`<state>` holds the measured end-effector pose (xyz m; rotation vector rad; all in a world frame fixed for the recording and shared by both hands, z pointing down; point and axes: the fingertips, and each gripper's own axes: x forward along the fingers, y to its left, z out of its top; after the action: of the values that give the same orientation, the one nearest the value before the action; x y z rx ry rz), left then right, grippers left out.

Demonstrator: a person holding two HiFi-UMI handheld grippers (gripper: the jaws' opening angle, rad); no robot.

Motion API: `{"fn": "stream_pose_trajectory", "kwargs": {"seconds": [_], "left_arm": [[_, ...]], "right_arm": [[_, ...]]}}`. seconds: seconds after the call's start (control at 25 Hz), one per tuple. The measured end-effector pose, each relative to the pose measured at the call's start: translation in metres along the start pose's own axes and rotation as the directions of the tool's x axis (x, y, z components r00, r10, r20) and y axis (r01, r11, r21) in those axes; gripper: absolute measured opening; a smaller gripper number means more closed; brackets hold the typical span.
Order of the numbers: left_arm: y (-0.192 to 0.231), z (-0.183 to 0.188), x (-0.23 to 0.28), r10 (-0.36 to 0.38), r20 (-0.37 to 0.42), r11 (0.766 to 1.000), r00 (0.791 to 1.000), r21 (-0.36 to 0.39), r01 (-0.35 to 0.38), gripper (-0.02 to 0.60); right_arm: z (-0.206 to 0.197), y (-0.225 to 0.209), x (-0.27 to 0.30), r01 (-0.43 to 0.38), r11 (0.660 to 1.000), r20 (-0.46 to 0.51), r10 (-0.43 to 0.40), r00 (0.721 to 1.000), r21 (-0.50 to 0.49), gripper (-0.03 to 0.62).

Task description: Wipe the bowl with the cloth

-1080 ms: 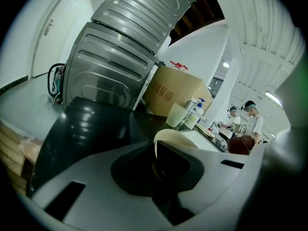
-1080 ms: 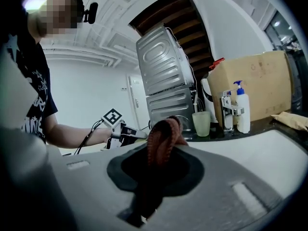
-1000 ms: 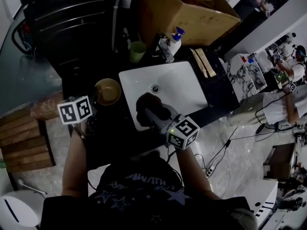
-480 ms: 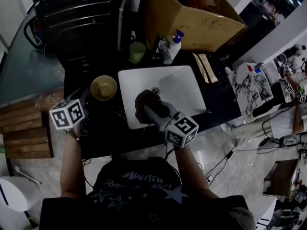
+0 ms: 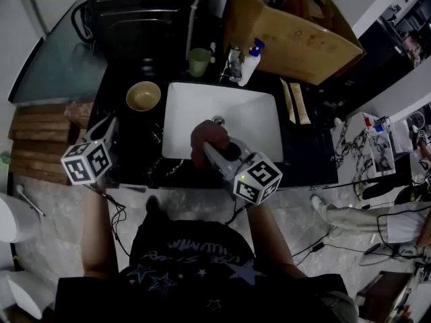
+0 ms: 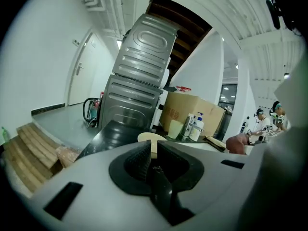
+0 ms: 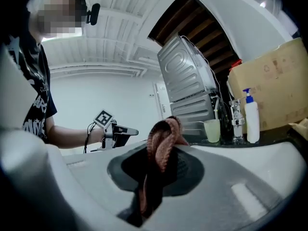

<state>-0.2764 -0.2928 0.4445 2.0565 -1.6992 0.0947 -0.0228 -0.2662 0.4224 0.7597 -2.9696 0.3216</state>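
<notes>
Sink (image 5: 259,116) sits white in the dark counter (image 5: 306,157). Just left of it stands the bowl (image 5: 143,97), ahead of the left gripper (image 5: 110,123), whose jaws are almost together and empty. The right gripper (image 5: 214,153) clamps the bunched cloth (image 5: 205,134) over the sink, apart from the bowl.

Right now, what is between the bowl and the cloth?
Between the bowl and the cloth lie dark countertop and the sink with its white rim, in the head view.
</notes>
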Motion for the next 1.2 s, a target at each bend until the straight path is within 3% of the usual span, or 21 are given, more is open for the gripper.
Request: {"fn": "stream_pose_trajectory", "kwargs": {"seconds": [0.32,0.56,0.88,1.2], "left_arm": [[-0.082,-0.054,-0.066,0.078,0.056,0.996,0.995,-0.050,-0.076,0.021],[-0.138,-0.094,-0.107,0.109,0.057,0.992,0.992,-0.065,-0.105,0.021],[-0.163,-0.142,-0.158,0.130,0.004,0.987,0.991,-0.098,-0.129,0.020],[-0.172,-0.172,-0.217,0.122,-0.004,0.982,0.992,-0.146,-0.122,0.021]], "right_arm": [[-0.022,0.027,-0.075,-0.155,0.988,-0.062,0.153,0.986,-0.027,0.058],[-0.035,0.040,-0.109,-0.221,0.975,-0.083,0.219,0.972,-0.016,0.058],[-0.048,0.062,-0.125,-0.270,0.963,-0.079,0.269,0.960,0.001,0.058],[-0.043,0.117,-0.132,-0.302,0.953,-0.088,0.300,0.950,-0.019,0.058]]}}
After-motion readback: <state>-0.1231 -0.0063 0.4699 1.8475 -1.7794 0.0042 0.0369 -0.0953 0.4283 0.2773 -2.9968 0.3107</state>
